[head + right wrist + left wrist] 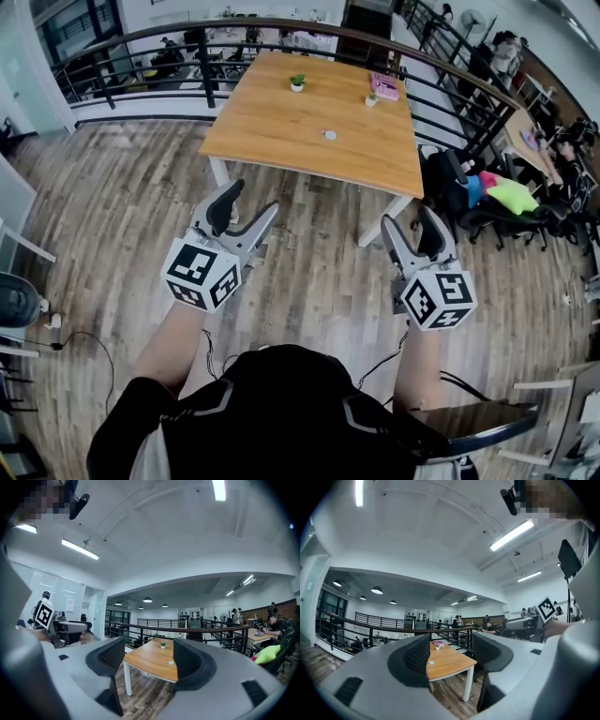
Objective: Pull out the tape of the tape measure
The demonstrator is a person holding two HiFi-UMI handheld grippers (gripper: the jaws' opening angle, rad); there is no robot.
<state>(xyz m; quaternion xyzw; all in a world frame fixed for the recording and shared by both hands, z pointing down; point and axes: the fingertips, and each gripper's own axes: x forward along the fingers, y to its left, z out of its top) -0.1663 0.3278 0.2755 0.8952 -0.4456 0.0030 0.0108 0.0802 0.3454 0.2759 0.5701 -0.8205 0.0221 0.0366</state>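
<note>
A small round white tape measure (330, 135) lies on the wooden table (281, 122), well ahead of both grippers. My left gripper (251, 202) and my right gripper (411, 223) are held up over the wooden floor, short of the table's near edge. Both are open with nothing between the jaws. In the left gripper view the tape measure (431, 662) shows as a white dot on the table (452, 660), just right of the left jaw of that gripper (451, 651). The right gripper view shows the tape measure (170, 663) far beyond its open gripper (147, 657).
On the table's far side stand a small potted plant (297, 83), a smaller pot (371, 98) and a pink box (383, 86). A black curved railing (141, 56) runs behind the table. Office chairs with bright bags (497, 197) crowd the right, with seated people beyond.
</note>
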